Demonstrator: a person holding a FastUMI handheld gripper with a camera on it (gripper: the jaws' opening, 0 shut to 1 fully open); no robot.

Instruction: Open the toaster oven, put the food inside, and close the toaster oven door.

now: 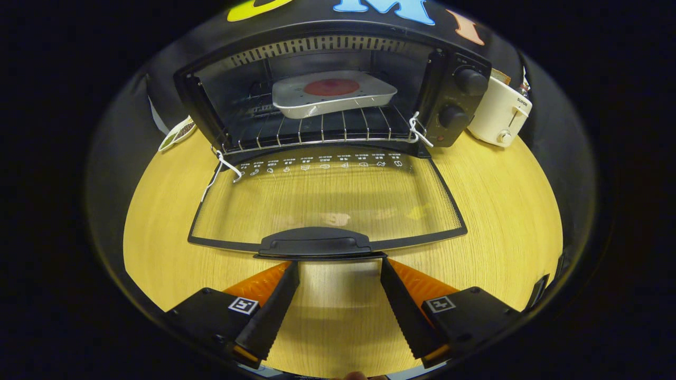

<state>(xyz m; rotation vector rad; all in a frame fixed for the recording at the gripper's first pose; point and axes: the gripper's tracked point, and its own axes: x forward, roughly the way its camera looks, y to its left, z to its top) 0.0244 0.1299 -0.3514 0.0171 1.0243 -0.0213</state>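
The gripper [339, 264] stood wide open, its two fingers spread apart with only bare wooden table [501, 211] between them and nothing in their hold. Their tips sat just short of the dark handle [315, 244] on the toaster oven door [327, 203], which hung fully down so that its glass pane lay nearly flat above the tabletop, the wood grain showing through it. Whether the tips actually touched the handle's front lip could not be told; they were right at it, one to each side of its middle. Beyond the door, the toaster oven [338, 89] gaped open, and well beyond the fingers a pale tray [334, 95] carrying a round reddish piece of food [331, 87] rested on the wire rack [317, 132] inside the cavity, set toward the back. Two dark knobs [462, 97] sat one above the other on the oven's right-hand panel. A cream-coloured toaster [501, 113] stood on the table just beside that panel, and a small packet [177, 133] lay near the oven's other side.
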